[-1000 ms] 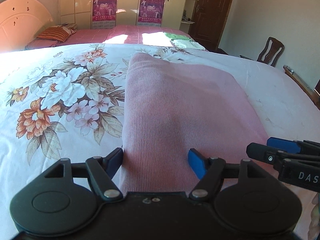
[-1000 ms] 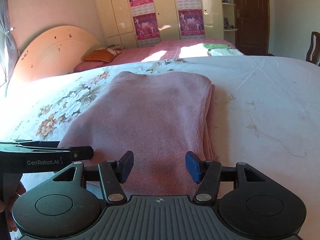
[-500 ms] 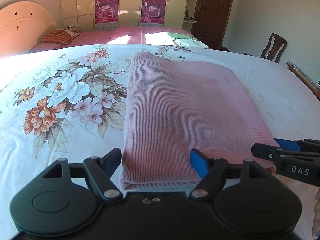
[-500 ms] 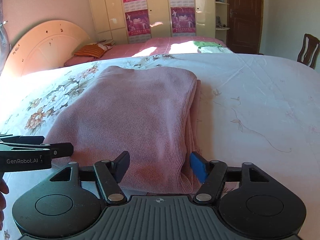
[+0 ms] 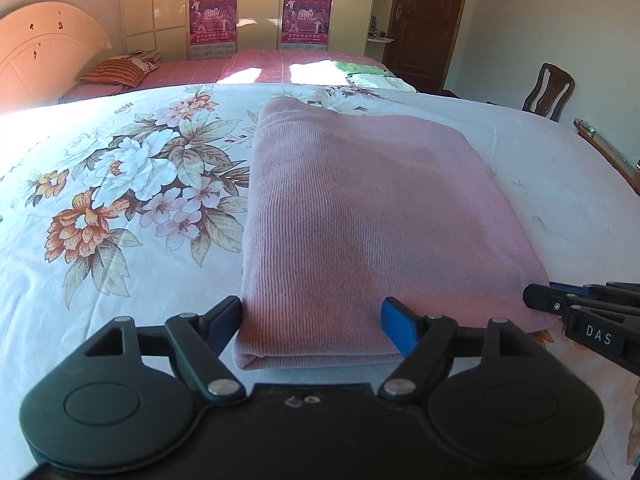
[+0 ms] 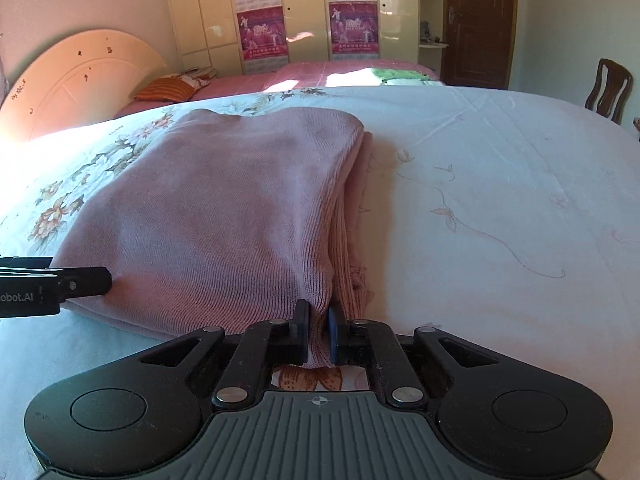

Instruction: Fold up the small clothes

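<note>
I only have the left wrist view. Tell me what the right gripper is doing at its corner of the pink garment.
Observer: The right gripper is shut on the pink garment, pinching its near right corner between the pads.
Operator: Report the right edge of the fold; I only see it flat from above.
Observer: Several stacked layers show along that edge, the lower ones sticking out slightly past the top one.
Operator: Tell me what lies on the sheet beyond that edge.
Observer: The bedsheet there is plain white with only a thin vine print.
</note>
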`<state>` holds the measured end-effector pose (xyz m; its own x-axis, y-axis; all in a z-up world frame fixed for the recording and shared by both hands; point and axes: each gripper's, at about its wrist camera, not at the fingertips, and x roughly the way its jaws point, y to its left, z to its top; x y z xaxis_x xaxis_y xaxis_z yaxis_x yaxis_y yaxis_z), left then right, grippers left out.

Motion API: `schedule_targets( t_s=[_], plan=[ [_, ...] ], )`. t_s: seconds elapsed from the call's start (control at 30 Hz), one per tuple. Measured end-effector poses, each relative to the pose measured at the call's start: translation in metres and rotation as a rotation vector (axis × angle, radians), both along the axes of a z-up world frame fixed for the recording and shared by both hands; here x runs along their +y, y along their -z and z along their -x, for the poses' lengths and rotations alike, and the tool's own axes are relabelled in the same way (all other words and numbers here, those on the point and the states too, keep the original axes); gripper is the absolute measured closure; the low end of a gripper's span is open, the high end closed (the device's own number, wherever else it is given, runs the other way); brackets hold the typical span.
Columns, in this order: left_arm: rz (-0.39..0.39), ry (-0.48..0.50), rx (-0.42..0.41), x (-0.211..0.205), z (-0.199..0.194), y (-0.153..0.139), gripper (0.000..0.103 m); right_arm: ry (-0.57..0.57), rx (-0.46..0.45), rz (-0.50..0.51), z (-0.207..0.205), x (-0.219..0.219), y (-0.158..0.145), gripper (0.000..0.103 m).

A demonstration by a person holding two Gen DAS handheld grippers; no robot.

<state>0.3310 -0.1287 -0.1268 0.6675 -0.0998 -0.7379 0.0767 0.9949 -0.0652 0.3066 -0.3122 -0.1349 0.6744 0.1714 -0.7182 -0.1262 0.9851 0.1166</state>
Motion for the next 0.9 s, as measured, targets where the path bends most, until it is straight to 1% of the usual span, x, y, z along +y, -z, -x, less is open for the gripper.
schedule_targets(
  t_s=[0.07, 0.1, 0.13, 0.17, 0.2, 0.33, 0.43, 0.53, 0.6, 0.67, 0.73, 0.83, 0.9],
  plan=[
    [0.002, -0.004, 0.002, 0.001, 0.002, -0.002, 0.027, 0.002, -0.013, -0.036, 0.003, -0.001, -0.009, 0.090],
    [0.001, -0.005, 0.004, 0.001, 0.002, -0.003, 0.027, 0.002, -0.020, -0.055, 0.005, -0.001, -0.012, 0.076],
    [0.000, -0.006, 0.006, 0.001, 0.004, -0.004, 0.027, 0.003, -0.028, -0.070, 0.009, -0.001, -0.017, 0.051],
    [0.002, -0.005, 0.006, 0.001, 0.005, -0.006, 0.027, 0.003, -0.042, -0.076, 0.012, 0.000, -0.022, 0.040],
    [0.001, -0.002, 0.005, 0.001, 0.006, -0.007, 0.027, -0.007, -0.054, -0.083, 0.015, 0.000, -0.026, 0.036],
    [-0.001, 0.019, 0.006, 0.000, 0.013, -0.017, 0.026, -0.007, -0.071, -0.071, 0.028, 0.006, -0.040, 0.036],
    [0.011, 0.051, 0.003, 0.001, 0.019, -0.024, 0.024, 0.014, -0.057, -0.097, 0.037, 0.008, -0.046, 0.036],
    [0.014, 0.078, -0.005, 0.004, 0.028, -0.029, 0.024, 0.041, -0.049, -0.096, 0.048, 0.015, -0.051, 0.036],
    [0.034, 0.087, -0.002, 0.010, 0.033, -0.032, 0.023, 0.053, -0.039, -0.102, 0.054, 0.019, -0.054, 0.036],
    [0.049, 0.098, -0.002, 0.017, 0.039, -0.035, 0.022, 0.068, -0.033, -0.117, 0.060, 0.024, -0.058, 0.034],
    [0.053, 0.105, -0.004, 0.025, 0.042, -0.038, 0.022, 0.084, -0.035, -0.125, 0.065, 0.027, -0.061, 0.021],
    [0.061, 0.093, -0.012, 0.035, 0.035, -0.042, 0.021, 0.099, -0.039, -0.129, 0.068, 0.028, -0.065, 0.019],
    [0.088, 0.070, -0.003, 0.040, 0.025, -0.044, 0.021, 0.120, -0.035, -0.121, 0.064, 0.025, -0.066, 0.019]
  ],
)
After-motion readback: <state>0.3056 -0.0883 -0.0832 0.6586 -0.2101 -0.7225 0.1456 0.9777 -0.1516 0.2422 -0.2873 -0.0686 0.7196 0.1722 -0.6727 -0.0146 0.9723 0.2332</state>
